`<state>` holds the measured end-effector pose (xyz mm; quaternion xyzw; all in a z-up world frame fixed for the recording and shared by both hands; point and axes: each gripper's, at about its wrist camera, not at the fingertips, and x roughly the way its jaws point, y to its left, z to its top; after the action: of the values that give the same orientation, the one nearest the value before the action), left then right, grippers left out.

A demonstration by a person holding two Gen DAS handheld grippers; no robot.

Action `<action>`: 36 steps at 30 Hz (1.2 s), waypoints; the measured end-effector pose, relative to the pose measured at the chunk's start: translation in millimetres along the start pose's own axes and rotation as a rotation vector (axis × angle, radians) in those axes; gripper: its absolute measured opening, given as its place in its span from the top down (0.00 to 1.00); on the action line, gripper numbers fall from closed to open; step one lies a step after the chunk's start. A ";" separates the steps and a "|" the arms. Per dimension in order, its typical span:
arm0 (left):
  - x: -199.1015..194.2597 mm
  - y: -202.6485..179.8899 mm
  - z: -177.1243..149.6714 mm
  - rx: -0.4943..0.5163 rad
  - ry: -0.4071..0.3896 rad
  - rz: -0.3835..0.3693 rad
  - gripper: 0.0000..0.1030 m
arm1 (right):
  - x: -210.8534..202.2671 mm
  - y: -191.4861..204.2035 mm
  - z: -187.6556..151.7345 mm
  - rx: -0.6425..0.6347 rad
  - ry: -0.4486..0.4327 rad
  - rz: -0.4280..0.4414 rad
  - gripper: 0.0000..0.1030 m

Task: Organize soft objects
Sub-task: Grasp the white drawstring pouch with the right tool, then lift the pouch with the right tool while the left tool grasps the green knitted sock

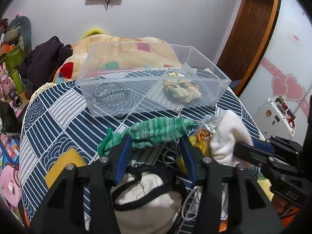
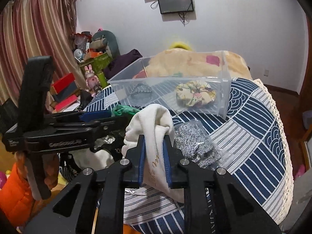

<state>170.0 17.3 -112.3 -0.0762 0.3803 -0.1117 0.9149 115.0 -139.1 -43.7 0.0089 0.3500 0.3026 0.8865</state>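
A clear plastic box [image 1: 224, 81] [image 2: 224, 105] stands on the blue patterned cloth, holding a floral scrunchie [image 1: 182, 92] [image 2: 195, 95] on the right and a dark bead bracelet [image 1: 109, 92] [image 2: 140, 89] on the left. My right gripper [image 2: 154, 142] [image 1: 251, 146] is shut on a white sock [image 2: 154, 120] [image 1: 228, 136], lifted in front of the box. My left gripper [image 1: 154, 138] [image 2: 101, 117] is open, its fingers on either side of a green knit cloth [image 1: 161, 128] [image 2: 124, 110] lying on the table. A cream pouch with black trim [image 1: 148, 195] lies below it.
A grey knit item in a clear bag [image 2: 195, 142] lies right of the sock. A foil-wrapped orange item [image 1: 204, 130] sits by the green cloth. A folded patterned blanket [image 1: 126, 48] lies behind the box. Clutter and toys [image 2: 91, 72] stand at left.
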 end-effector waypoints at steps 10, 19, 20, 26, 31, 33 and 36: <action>3.1 1.6 1.1 0.021 0.007 0.074 0.58 | -23.6 -2.1 8.1 0.001 -0.064 -0.026 0.86; 12.6 4.2 16.0 0.015 0.043 0.037 0.21 | -30.9 -10.0 11.2 0.019 -0.084 -0.054 0.86; 17.5 4.5 17.4 0.013 0.053 0.031 0.21 | -30.2 -10.7 11.0 0.020 -0.080 -0.055 0.86; 36.9 4.7 15.6 0.006 0.105 -0.038 0.62 | -21.0 -16.7 6.9 0.031 -0.045 -0.057 0.86; 29.4 4.9 10.5 0.012 0.088 -0.032 0.79 | -12.2 -23.4 3.9 0.042 -0.024 -0.077 0.85; 24.9 5.9 8.0 0.006 0.080 -0.030 0.85 | -11.8 -24.3 2.6 0.048 -0.024 -0.077 0.85; 12.7 7.8 4.6 0.000 0.054 -0.025 0.86 | -15.5 -23.8 2.8 0.048 -0.042 -0.074 0.86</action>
<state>183.1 21.7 -119.5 -0.0778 0.4039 -0.1253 0.9028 120.5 -166.4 -37.5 0.0236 0.3385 0.2611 0.9037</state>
